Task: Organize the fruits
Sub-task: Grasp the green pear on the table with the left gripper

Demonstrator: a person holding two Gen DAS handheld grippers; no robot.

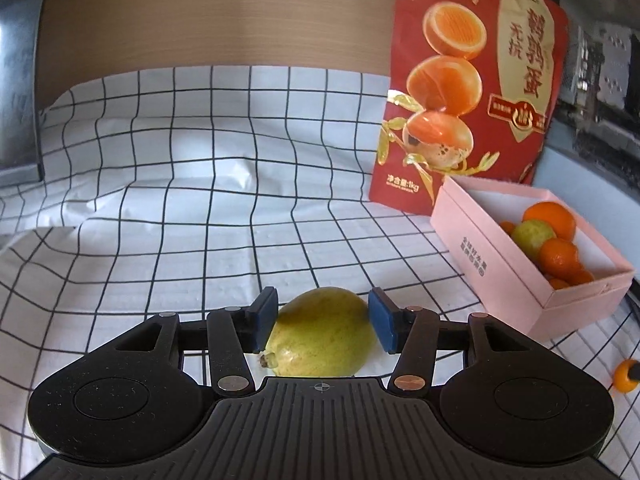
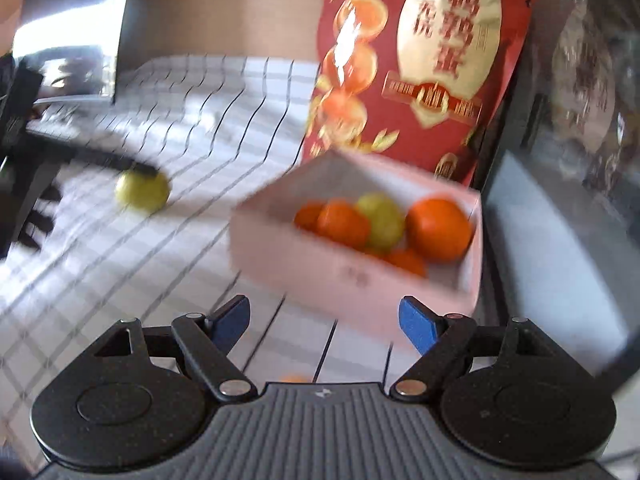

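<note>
"鹌鹑蛋", "无抗", "净含量:1kg" on the red pouch (image 1: 468,92) (pink box (image 1: 500,276) print unreadable)

- The soft tablecloth (image 1: 192,184) was white, crossed by thin black lines in a grid of squares.
- The smooth pear-shaped fruit (image 1: 320,332) was yellow-green with a small brown stem end.
- The rectangular cardboard box (image 1: 500,276) was pale pink outside and white inside.
- The round fruits in it were bright orange (image 1: 550,219), one (image 1: 532,235) yellow-green.
- The glossy standing pouch (image 1: 464,92) was red, with a cream-gold panel, red characters and orange egg pictures.
- The gripper pads (image 1: 266,320) were dark blue on black bodies.
- The wall panel (image 1: 216,16) was light brown wood grain.
</note>
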